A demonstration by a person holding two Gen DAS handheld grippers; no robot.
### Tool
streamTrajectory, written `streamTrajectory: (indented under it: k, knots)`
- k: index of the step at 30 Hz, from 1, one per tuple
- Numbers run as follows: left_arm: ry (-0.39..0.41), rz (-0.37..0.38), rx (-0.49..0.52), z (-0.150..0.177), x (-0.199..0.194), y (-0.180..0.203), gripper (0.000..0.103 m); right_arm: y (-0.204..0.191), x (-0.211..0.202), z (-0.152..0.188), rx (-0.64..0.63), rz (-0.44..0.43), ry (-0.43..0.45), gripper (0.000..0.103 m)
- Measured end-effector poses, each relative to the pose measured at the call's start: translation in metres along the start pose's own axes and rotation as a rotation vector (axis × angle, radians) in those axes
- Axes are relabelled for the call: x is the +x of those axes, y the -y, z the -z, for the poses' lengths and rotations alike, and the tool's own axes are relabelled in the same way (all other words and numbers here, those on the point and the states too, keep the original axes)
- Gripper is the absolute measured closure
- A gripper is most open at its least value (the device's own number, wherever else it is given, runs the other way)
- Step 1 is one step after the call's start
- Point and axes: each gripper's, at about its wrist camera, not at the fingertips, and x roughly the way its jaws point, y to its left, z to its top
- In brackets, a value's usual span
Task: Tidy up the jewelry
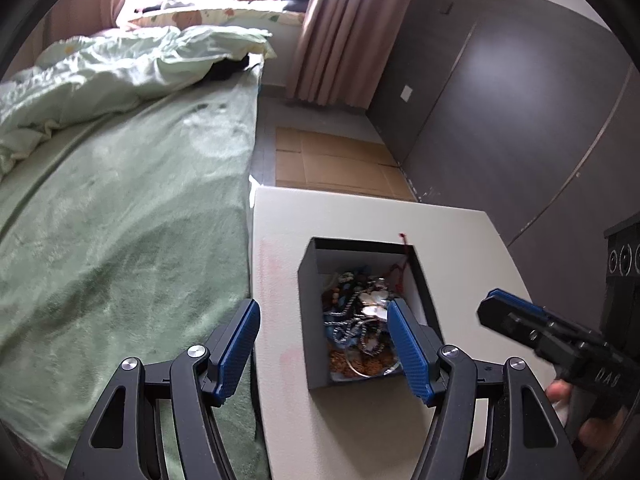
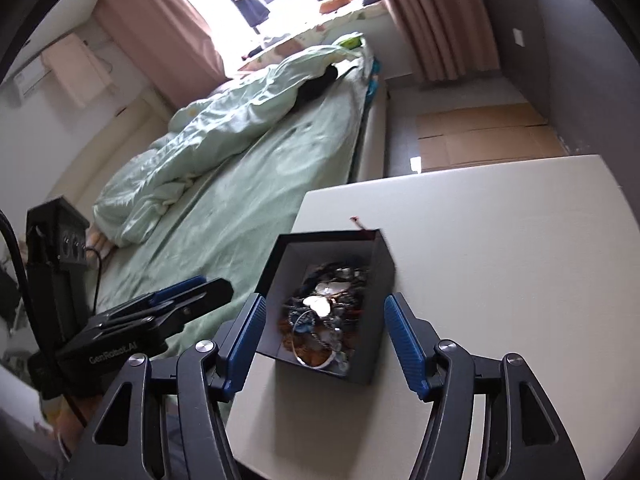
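A dark open box (image 1: 314, 280) stands on a white table (image 1: 360, 212). It holds a tangled pile of jewelry (image 1: 360, 320): chains, beads, bangles and silver heart pendants. A red thread (image 1: 403, 240) hangs over its far rim. My left gripper (image 1: 322, 320) is open and empty, above the box's left side. My right gripper (image 2: 324, 318) is open and empty, its fingers wide on either side of the box (image 2: 382, 268) with the jewelry (image 2: 324, 312) between them. Each gripper shows in the other's view, the right (image 1: 520, 320) and the left (image 2: 180, 296).
A bed with a green sheet (image 1: 120, 220) and rumpled duvet (image 1: 120, 68) adjoins the table's left edge. Flattened cardboard (image 1: 336, 164) lies on the floor beyond the table. Dark wardrobe doors (image 1: 520, 100) run along the right. Pink curtains (image 1: 340, 28) hang by the window.
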Motion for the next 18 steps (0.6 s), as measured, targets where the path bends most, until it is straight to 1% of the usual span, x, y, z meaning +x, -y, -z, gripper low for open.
streamTrajectory:
  k: [1, 3, 5, 7, 9, 12, 14, 17, 18]
  knots:
    - [0.009, 0.001, 0.012, 0.001, -0.004, 0.004, 0.036, 0.002, -0.005, 0.0, 0.005, 0.0, 0.004, 0.039]
    - [0.033, 0.005, 0.038, 0.004, -0.014, 0.014, 0.032, 0.004, -0.021, 0.003, 0.008, 0.021, 0.026, 0.032]
    - [0.062, 0.008, 0.065, 0.007, -0.024, 0.024, 0.02, 0.004, -0.035, 0.006, 0.008, 0.043, 0.041, 0.022]
    - [0.099, 0.001, 0.096, 0.012, -0.037, 0.036, 0.016, 0.006, -0.048, 0.01, 0.016, 0.059, 0.056, 0.014]
    - [0.125, 0.007, 0.11, 0.017, -0.049, 0.044, 0.014, 0.009, -0.067, 0.016, 0.028, 0.09, 0.081, 0.012]
    - [0.144, 0.022, 0.107, 0.027, -0.064, 0.053, 0.009, 0.013, -0.087, 0.022, 0.047, 0.123, 0.108, 0.009]
    - [0.156, 0.022, 0.108, 0.032, -0.071, 0.057, 0.006, 0.018, -0.098, 0.027, 0.068, 0.133, 0.113, 0.004]
    - [0.189, 0.014, 0.122, 0.045, -0.086, 0.066, 0.005, 0.023, -0.11, 0.039, 0.09, 0.16, 0.106, 0.003]
    - [0.197, 0.014, 0.122, 0.05, -0.091, 0.067, 0.005, 0.024, -0.114, 0.044, 0.098, 0.155, 0.11, 0.003]
